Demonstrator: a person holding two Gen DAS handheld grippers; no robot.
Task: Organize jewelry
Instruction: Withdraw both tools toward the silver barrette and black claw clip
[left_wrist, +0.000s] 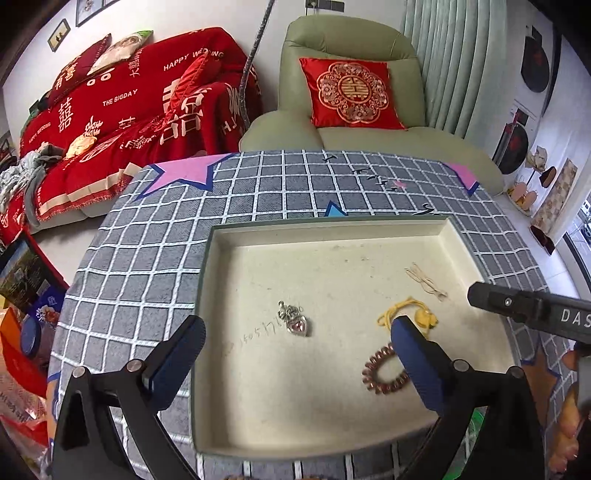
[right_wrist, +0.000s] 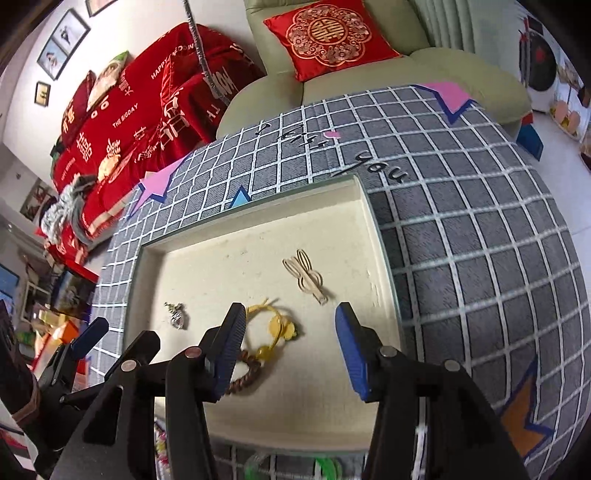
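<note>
Four pieces already lie in the tray (left_wrist: 221, 236) beneath both tongs: pendant (left_wrist: 295, 321), yellow cord (left_wrist: 406, 314), bead bracelet (left_wrist: 384, 373), hair clip (right_wrist: 306, 277). The left tongs (left_wrist: 295, 354) and right tongs (right_wrist: 291, 343) stand spread, empty; green items near their base look left.

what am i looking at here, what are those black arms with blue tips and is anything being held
Those are two hand-held grippers, one in each of a person's hands, each carrying a fisheye camera looking along its fingers. One picture is from the left gripper, the other from the right gripper. Both hang open over a cream tray on a checked cloth. In the tray lie a heart pendant, a yellow cord charm, a bead bracelet and a pale clip. Nothing is held.
</note>
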